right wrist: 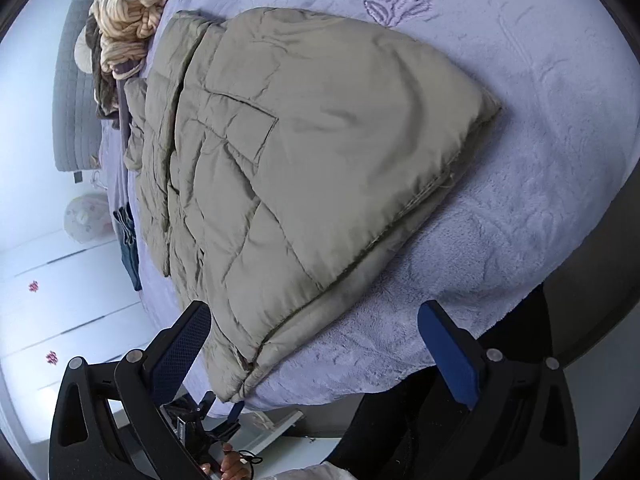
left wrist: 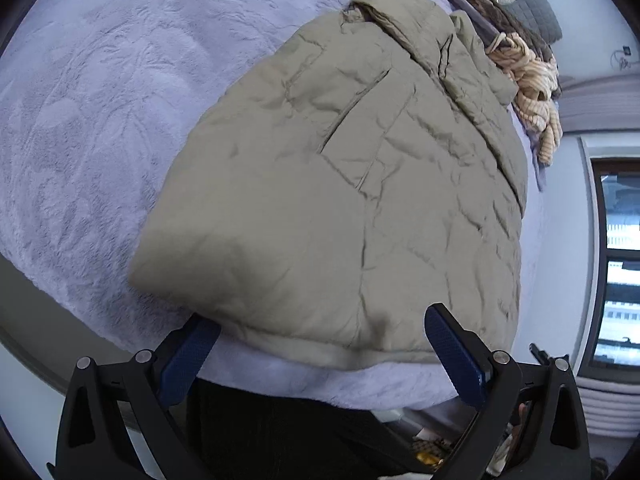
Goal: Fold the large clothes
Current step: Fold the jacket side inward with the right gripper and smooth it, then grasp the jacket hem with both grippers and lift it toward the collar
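A folded olive padded jacket (left wrist: 340,184) lies on a bed covered by a lilac fleece blanket (left wrist: 100,120). Both the left gripper (left wrist: 320,344) and right gripper (right wrist: 316,344) hover at the bed's near edge, fingers spread wide, holding nothing. Striped knitwear (right wrist: 132,12) is heaped beyond the jacket.

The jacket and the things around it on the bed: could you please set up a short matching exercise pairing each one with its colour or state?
Things:
1. jacket
2. blanket
3. striped cloth
4. left gripper

Descriptions:
A. cream, bunched in a pile near the headboard
B. open, holding nothing, at the jacket's near hem
C. lilac and fluffy, covering the bed
D. khaki, quilted, lying folded

Pairs: 1-D, 2-C, 3-A, 4-B
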Tool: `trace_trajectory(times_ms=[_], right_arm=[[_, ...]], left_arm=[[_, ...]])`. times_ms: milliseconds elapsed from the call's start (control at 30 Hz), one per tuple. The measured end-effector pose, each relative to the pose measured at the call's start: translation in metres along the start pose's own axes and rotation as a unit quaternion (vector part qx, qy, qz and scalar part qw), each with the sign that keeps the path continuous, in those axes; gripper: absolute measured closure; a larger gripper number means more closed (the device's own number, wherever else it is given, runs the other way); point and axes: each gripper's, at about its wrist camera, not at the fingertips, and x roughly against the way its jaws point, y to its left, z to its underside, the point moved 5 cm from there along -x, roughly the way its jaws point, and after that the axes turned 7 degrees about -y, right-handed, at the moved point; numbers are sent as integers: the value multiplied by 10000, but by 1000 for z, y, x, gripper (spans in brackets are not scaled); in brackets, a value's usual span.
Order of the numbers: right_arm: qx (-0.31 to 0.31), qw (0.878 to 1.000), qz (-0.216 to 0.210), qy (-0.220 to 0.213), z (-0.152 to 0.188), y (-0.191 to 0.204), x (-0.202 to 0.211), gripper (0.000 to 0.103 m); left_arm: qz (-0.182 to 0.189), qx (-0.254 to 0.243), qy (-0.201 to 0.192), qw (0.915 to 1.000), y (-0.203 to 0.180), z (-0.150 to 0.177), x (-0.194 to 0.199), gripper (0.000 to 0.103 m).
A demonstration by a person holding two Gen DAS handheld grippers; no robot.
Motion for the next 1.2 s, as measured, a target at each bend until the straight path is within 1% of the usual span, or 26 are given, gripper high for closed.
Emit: trace_trajectory(times_ms=[67, 100, 133, 167, 200, 233, 267, 300, 333, 367, 400, 433, 467, 533, 667, 767, 900, 1000, 1100, 1200], right_arm=[[-171, 9996, -213, -100, -8, 0, -1, 0], [-244, 9992, -302, -138, -10, 0, -2, 0], [-343, 9984, -401, -181, -14, 0, -4, 0], [-426, 9977, -488, -205, -15, 1, -5, 0], [-509, 9969, -562, -223, -16, 2, -7, 0], [-619, 9958, -625, -242, -18, 1, -10, 2], [-719, 9947, -688, -247, -18, 2, -12, 4], [-802, 9938, -743, -223, -18, 1, -15, 16], [-873, 9933, -733, -174, -17, 0, -19, 33], [-916, 9934, -681, -149, -15, -1, -21, 41], [-925, 9937, -614, -144, -15, -2, -23, 59], [-911, 9944, -514, -156, -15, -4, -23, 82], [-884, 9950, -427, -190, -14, -3, -23, 88], [-736, 9962, -389, -265, -14, 2, -20, 92], [-202, 9987, -232, -408, -17, 21, -11, 94], [230, 9982, -111, -540, -19, 38, -4, 95], [795, 9945, -27, -685, -26, 72, 6, 95], [1277, 9885, -74, -802, -36, 101, 15, 96], [1868, 9779, -80, -939, -48, 138, 22, 96], [2302, 9675, -120, -1036, -64, 179, 25, 96]], left_arm=[[33, 60, -16, 10000, -7, -4, -9, 1], [26, 62, 9, 10000, -9, -7, -13, 5], [10, 73, 25, 10000, -11, -8, -16, 15], [23, 94, 56, 9999, -13, -10, -19, 19], [85, 118, 73, 9999, -16, -12, -20, 34], [192, 107, 94, 9997, -19, -13, -20, 59], [242, 37, 126, 9996, -23, -14, -21, 70], [229, -66, 113, 9997, -24, -16, -18, 83], [218, -179, 51, 9996, -27, -18, -16, 84], [245, -275, -16, 9993, -28, -20, -10, 85], [271, -353, -79, 9990, -30, -22, -6, 90], [296, -405, -125, 9987, -30, -24, -1, 90], [337, -445, -174, 9983, -33, -26, 3, 90], [406, -527, -236, 9975, -36, -31, 10, 90], [505, -873, -387, 9942, -48, -42, 26, 90], [613, -1183, -586, 9893, -62, -52, 42, 90], [709, -1523, -841, 9822, -86, -70, 61, 90], [758, -1725, -1093, 9760, -106, -87, 74, 90], [737, -1819, -1375, 9709, -126, -105, 86, 90], [682, -1818, -1661, 9668, -151, -126, 95, 90]])
